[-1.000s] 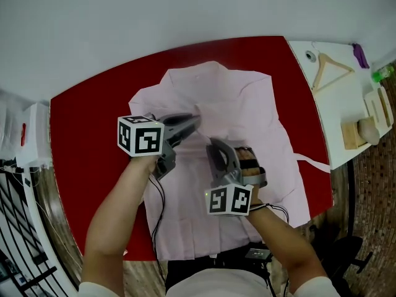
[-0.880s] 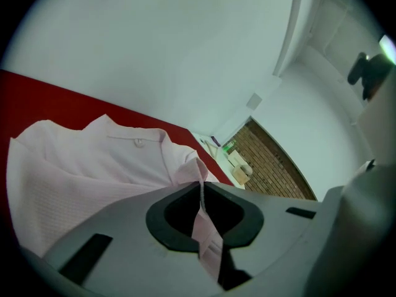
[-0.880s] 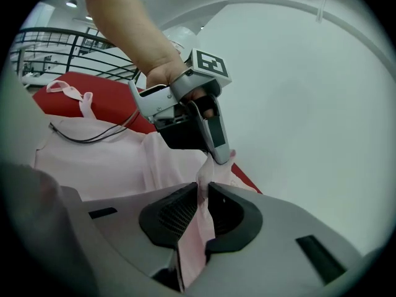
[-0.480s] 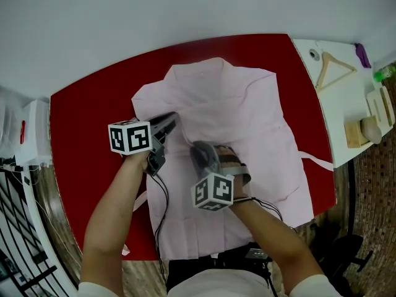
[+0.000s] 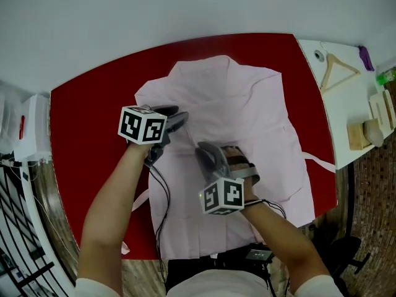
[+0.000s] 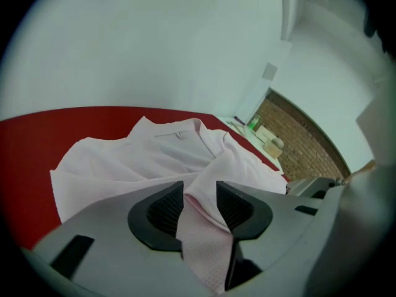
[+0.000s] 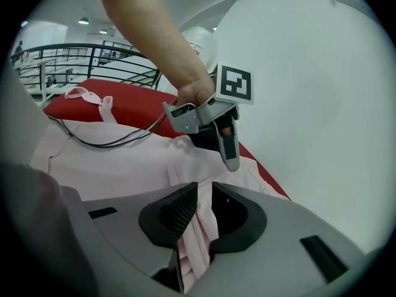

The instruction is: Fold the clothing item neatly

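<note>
A pale pink shirt lies spread on the red table, collar at the far side. My left gripper sits low over the shirt's left part. Its jaws have just been opening and stand apart, with a ridge of pink cloth loose between the pads. My right gripper is over the shirt's middle, shut on a bunched fold of the cloth. In the right gripper view the left gripper hangs just beyond the right one's jaws.
A white side table at the right holds a wooden hanger, a green bottle and wooden blocks. A black cable trails over the shirt's near part. A black railing stands at the left.
Both grippers have come down and shifted left over the shirt. The left gripper's jaws have parted from the pink fold; the right gripper keeps its grip.
</note>
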`<state>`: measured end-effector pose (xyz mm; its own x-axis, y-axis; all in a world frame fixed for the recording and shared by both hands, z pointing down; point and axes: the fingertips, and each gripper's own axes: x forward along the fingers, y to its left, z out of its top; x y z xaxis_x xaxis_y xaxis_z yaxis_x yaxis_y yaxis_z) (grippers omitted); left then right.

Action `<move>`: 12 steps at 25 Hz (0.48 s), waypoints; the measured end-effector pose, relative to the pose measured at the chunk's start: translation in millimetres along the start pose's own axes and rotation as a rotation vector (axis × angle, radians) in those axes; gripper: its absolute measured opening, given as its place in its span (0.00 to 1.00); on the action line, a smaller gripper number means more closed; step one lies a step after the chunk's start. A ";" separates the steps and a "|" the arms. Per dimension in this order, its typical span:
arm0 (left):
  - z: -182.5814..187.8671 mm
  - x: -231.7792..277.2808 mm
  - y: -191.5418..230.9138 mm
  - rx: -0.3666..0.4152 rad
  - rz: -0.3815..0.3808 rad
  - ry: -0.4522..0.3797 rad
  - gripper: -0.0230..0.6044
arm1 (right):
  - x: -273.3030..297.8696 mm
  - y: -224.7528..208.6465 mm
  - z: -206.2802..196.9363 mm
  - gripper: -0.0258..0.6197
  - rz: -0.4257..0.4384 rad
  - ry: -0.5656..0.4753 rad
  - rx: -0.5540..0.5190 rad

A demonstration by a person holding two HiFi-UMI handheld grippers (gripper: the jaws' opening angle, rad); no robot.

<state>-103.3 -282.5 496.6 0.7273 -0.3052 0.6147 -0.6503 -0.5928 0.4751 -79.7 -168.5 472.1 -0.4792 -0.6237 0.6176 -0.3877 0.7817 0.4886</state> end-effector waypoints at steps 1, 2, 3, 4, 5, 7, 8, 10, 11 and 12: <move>-0.4 4.8 1.2 0.019 0.017 0.024 0.27 | -0.9 -3.0 -0.9 0.12 -0.006 0.000 0.001; 0.0 9.7 2.5 0.033 0.035 0.041 0.27 | -1.5 -5.4 -2.4 0.12 -0.011 0.002 0.002; 0.3 14.8 3.4 0.042 0.048 0.055 0.27 | -1.8 -7.3 -4.5 0.12 -0.016 0.006 0.003; -0.8 19.7 3.4 0.046 0.055 0.073 0.27 | -2.0 -9.0 -7.4 0.12 -0.020 0.012 0.005; -2.6 23.5 2.5 0.050 0.057 0.091 0.25 | -2.0 -10.4 -11.2 0.12 -0.023 0.020 0.009; -3.5 24.6 0.1 0.053 0.059 0.103 0.07 | -1.3 -13.4 -22.1 0.12 -0.026 0.043 0.021; -2.1 21.9 -0.8 0.048 0.060 0.092 0.06 | -0.7 -14.7 -28.8 0.12 -0.026 0.058 0.030; 1.0 12.1 0.0 0.029 0.074 0.054 0.06 | 0.8 -16.3 -41.5 0.12 -0.023 0.088 0.049; 2.0 5.9 1.8 0.023 0.087 0.034 0.06 | 1.9 -16.8 -46.4 0.12 -0.021 0.101 0.059; 2.6 -0.2 4.2 0.017 0.100 0.016 0.06 | 3.2 -17.1 -50.4 0.12 -0.018 0.113 0.067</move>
<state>-105.7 -286.8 496.9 0.6550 -0.3520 0.6686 -0.7159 -0.5721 0.4002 -34.8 -183.6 496.8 -0.3814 -0.6298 0.6767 -0.4490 0.7661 0.4599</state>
